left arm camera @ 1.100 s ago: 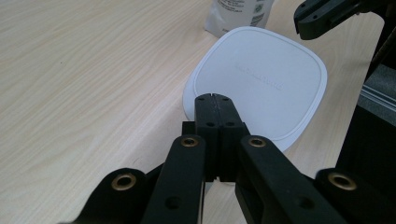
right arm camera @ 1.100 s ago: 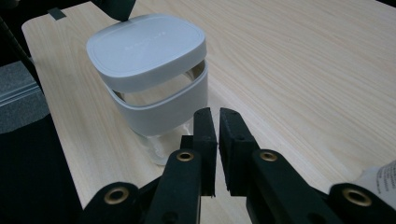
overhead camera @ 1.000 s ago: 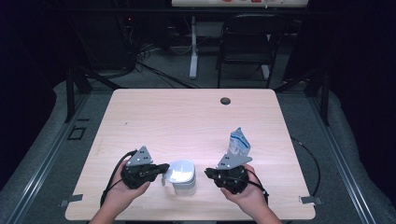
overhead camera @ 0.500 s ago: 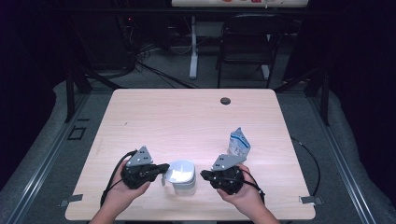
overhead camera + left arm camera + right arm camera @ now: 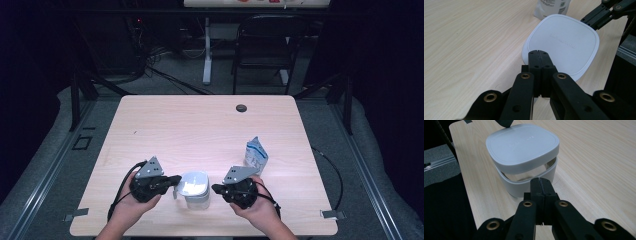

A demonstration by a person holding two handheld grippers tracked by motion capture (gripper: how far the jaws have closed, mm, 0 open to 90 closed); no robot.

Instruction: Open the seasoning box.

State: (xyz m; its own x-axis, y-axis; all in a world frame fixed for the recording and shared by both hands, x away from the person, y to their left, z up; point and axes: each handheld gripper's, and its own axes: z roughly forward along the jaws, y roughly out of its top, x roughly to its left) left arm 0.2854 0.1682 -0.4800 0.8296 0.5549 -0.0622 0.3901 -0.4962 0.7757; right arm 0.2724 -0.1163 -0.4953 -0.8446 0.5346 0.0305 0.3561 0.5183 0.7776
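Note:
A white square container [image 5: 194,188] with a rounded lid [image 5: 521,143] stands near the table's front edge, between the two grippers. In the right gripper view a see-through band shows between the lid and the white lower ring. My left gripper [image 5: 176,182] is shut, and its tips [image 5: 539,52] lie at the lid's [image 5: 564,42] near edge. My right gripper [image 5: 216,189] is shut too, with nothing between its jaws. Its tips [image 5: 541,179] sit close to the container's lower side. A white and blue pouch [image 5: 256,155] stands upright behind the right hand.
The wooden table [image 5: 200,130] has a dark round hole [image 5: 241,108] near its far edge. A black chair [image 5: 262,45] and cables stand on the floor beyond. Each gripper trails a cable off the table's front corners.
The right gripper has shifted a little to the left, away from the pouch and closer to the container. The left gripper and the container have stayed put.

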